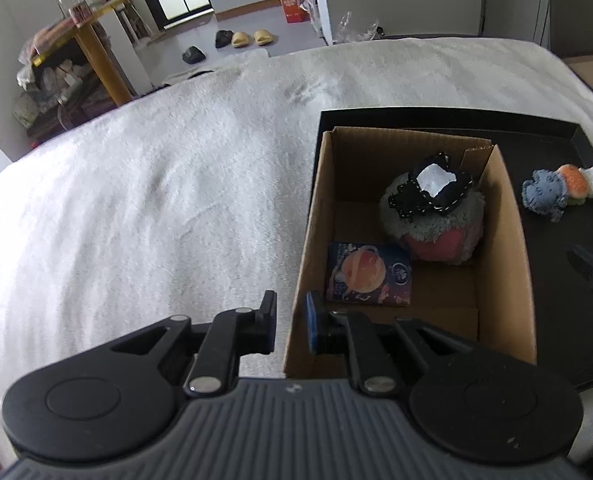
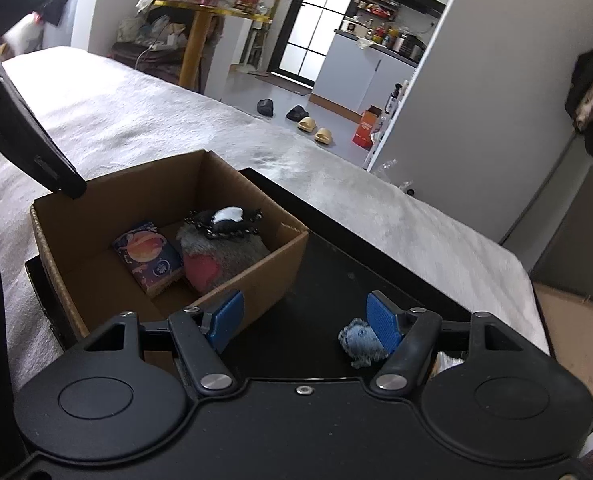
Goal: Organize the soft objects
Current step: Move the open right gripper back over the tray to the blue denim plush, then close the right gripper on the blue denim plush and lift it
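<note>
An open cardboard box (image 1: 316, 216) (image 2: 264, 276) stands in a black tray (image 1: 556, 280) (image 2: 336, 276) on the bed. In it lie a grey-and-pink plush ball (image 1: 436, 224) (image 2: 220, 258), a black-and-white fabric piece (image 1: 432, 190) (image 2: 226, 220) on top of it, and a tissue pack with a planet print (image 1: 368, 274) (image 2: 148, 258). A blue denim soft toy (image 1: 544, 194) (image 2: 360, 340) and an orange-white plush (image 1: 580, 182) lie on the tray right of the box. My left gripper (image 1: 292, 320) straddles the box's near left wall, slightly open. My right gripper (image 2: 304, 322) is open and empty above the tray, the denim toy beside its right finger.
The white fluffy bed cover (image 1: 156, 200) (image 2: 116, 120) spreads left of and beyond the tray. A brown board (image 2: 572, 344) lies off the bed's right side. A yellow table (image 1: 92, 32) with clutter and slippers (image 1: 248, 38) on the floor are beyond the bed.
</note>
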The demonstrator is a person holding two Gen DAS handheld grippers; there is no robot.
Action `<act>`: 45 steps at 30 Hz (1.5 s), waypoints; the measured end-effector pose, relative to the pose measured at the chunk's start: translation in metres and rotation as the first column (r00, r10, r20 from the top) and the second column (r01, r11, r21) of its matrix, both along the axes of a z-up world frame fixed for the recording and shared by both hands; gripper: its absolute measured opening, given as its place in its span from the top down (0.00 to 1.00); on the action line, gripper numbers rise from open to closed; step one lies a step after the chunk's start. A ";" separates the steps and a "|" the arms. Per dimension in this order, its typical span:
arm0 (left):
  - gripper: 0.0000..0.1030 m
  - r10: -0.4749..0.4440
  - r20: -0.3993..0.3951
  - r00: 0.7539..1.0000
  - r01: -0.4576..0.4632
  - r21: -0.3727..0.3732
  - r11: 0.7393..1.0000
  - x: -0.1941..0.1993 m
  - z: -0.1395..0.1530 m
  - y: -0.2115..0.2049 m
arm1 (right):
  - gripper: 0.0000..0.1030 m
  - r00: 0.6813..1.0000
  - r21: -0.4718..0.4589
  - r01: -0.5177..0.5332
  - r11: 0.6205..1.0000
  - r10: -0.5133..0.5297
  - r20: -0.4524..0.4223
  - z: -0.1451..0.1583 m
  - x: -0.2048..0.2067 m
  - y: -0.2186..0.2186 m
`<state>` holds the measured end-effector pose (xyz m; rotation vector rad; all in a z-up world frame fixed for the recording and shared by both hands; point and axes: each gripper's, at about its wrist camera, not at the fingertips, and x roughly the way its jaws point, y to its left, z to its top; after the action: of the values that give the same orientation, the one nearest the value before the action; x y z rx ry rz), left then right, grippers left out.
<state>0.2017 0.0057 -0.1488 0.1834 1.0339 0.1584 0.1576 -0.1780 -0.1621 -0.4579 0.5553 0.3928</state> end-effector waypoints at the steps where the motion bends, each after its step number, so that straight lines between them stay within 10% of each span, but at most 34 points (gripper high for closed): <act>1: 0.85 0.000 -0.001 1.000 0.000 0.012 1.000 0.000 0.001 -0.001 | 0.34 1.000 0.005 0.006 1.000 -0.006 -0.002 -0.001 0.001 -0.002; 7: 0.49 -0.047 0.009 0.999 0.046 0.044 0.998 -0.001 0.009 -0.014 | 0.34 0.999 0.065 0.037 0.997 -0.037 -0.006 -0.005 0.003 -0.019; 25: 0.41 0.008 -0.013 1.000 -0.006 0.162 0.987 0.027 0.009 -0.046 | 0.34 0.974 0.288 0.223 0.931 -0.204 -0.095 -0.041 0.033 -0.082; 45: 0.40 -0.017 -0.052 0.998 0.034 0.352 0.935 0.066 -0.013 -0.093 | 0.34 0.884 0.579 0.448 0.681 -0.239 -0.402 -0.094 0.089 -0.133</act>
<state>0.2676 -0.0873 -0.1618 0.5298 1.0452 0.3182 0.2463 -0.3112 -0.2560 0.4136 0.7353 0.2613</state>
